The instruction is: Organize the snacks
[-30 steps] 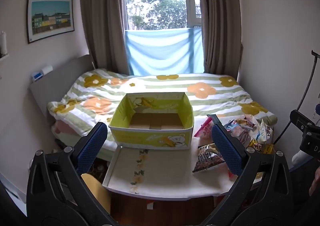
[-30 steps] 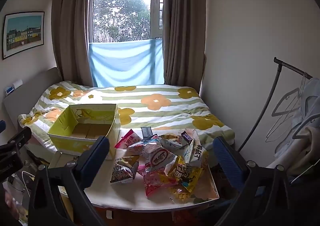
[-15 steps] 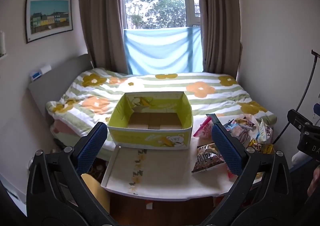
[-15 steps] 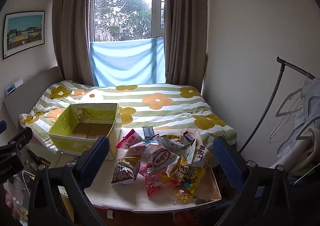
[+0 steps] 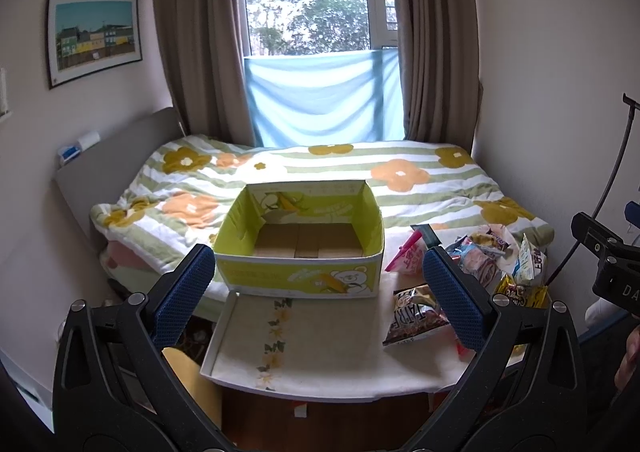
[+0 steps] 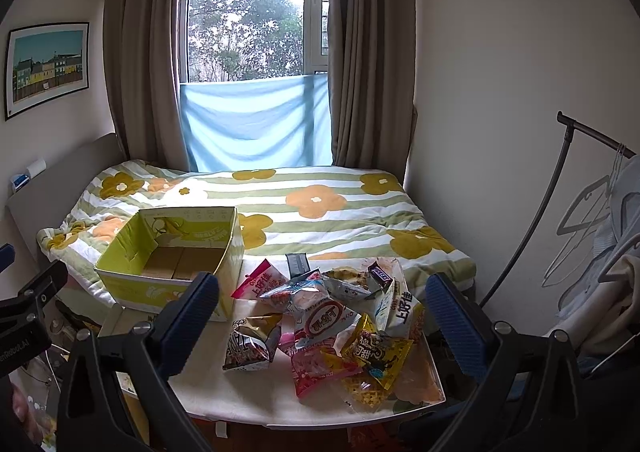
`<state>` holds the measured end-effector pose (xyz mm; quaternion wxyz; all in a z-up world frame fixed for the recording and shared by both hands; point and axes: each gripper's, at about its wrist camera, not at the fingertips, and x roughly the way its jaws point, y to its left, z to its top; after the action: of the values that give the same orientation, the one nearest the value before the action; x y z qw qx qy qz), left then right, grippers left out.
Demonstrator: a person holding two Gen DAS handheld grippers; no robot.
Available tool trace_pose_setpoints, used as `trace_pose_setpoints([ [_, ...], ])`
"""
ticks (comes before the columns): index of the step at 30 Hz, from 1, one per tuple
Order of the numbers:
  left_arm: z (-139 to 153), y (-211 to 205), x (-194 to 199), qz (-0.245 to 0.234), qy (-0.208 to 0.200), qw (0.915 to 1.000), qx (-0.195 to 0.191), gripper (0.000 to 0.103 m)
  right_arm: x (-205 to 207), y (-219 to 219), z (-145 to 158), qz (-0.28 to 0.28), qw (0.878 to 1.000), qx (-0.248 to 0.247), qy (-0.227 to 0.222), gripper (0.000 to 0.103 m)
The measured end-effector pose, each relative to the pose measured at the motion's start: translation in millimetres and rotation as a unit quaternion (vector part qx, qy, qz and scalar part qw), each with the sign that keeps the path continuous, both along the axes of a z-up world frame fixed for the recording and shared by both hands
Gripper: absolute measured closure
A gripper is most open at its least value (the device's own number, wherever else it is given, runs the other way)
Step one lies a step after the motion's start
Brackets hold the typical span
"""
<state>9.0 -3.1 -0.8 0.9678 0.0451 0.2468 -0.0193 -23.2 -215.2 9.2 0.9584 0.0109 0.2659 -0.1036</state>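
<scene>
— Snacks [image 6: 332,328] are seen heaped at the right end of the table [image 5: 320,368], just beside the yellow box [image 5: 300,244], which is set at the table's far edge against the bed [image 5: 360,175].

— And the tongs?

— Left gripper [image 5: 316,292] is held spread wide, nothing gripped. Right gripper [image 6: 320,316] is likewise released above the pile; a brown packet [image 6: 250,344] is left nearest the box.
</scene>
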Motion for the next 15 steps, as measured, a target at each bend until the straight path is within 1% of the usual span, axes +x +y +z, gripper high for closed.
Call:
trace_pose_setpoints([
  [15, -3.8, -2.0, 7.2, 0.001, 0.014, 0.9999, -0.005, 0.000, 5.0, 1.0, -4.7, 0.001, 1.000, 0.004, 0.008, 0.000],
])
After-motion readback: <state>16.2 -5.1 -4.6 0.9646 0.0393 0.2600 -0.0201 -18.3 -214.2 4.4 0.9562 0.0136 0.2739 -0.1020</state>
